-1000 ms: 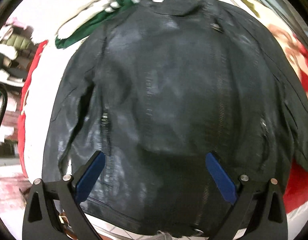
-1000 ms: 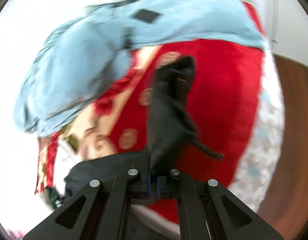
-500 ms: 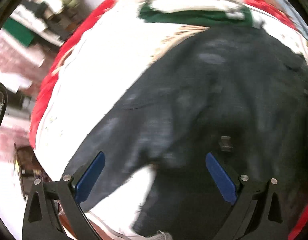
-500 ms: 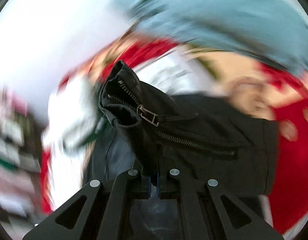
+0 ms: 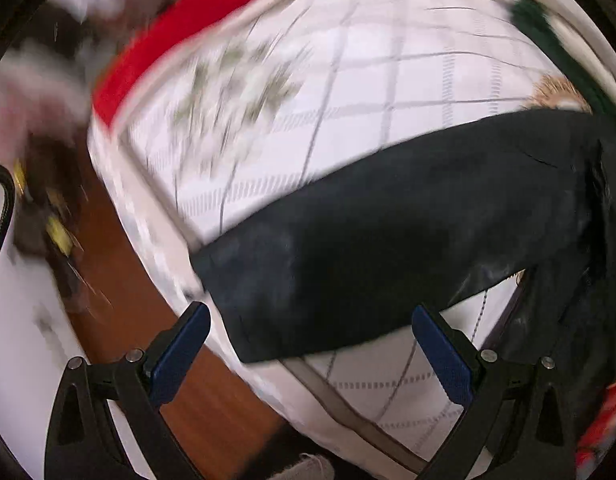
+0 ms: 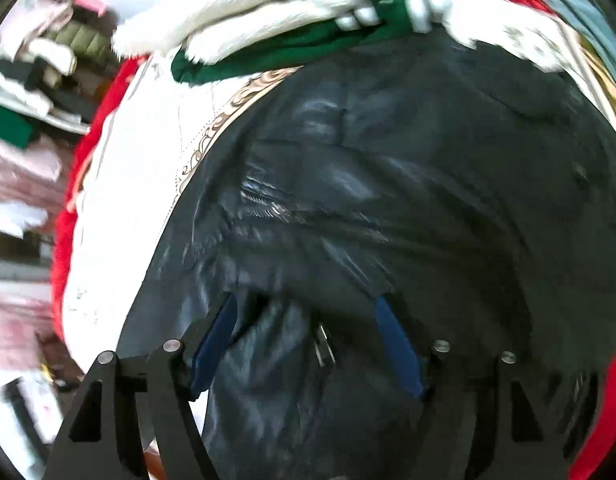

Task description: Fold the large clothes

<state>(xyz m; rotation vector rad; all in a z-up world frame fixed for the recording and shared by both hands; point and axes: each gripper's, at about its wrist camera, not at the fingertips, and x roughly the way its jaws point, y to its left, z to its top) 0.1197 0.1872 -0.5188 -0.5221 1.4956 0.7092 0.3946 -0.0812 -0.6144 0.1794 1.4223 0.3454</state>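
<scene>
A black leather jacket lies on a white quilted bedspread. In the left wrist view its left sleeve stretches out flat toward the bed's edge. My left gripper is open and empty, with the sleeve's cuff end between and just beyond its blue pads. My right gripper is open over the jacket's body, with a folded sleeve and a zip pull between its fingers. The view does not show whether it touches the leather.
A green and white garment lies past the jacket's collar. The bedspread has a red border and ends at a wooden floor on the left. Blurred clutter stands beyond the bed.
My right gripper carried the right sleeve across onto the jacket's body and opened, letting it go. My left gripper swung left from the jacket's body to the outstretched left sleeve, staying open.
</scene>
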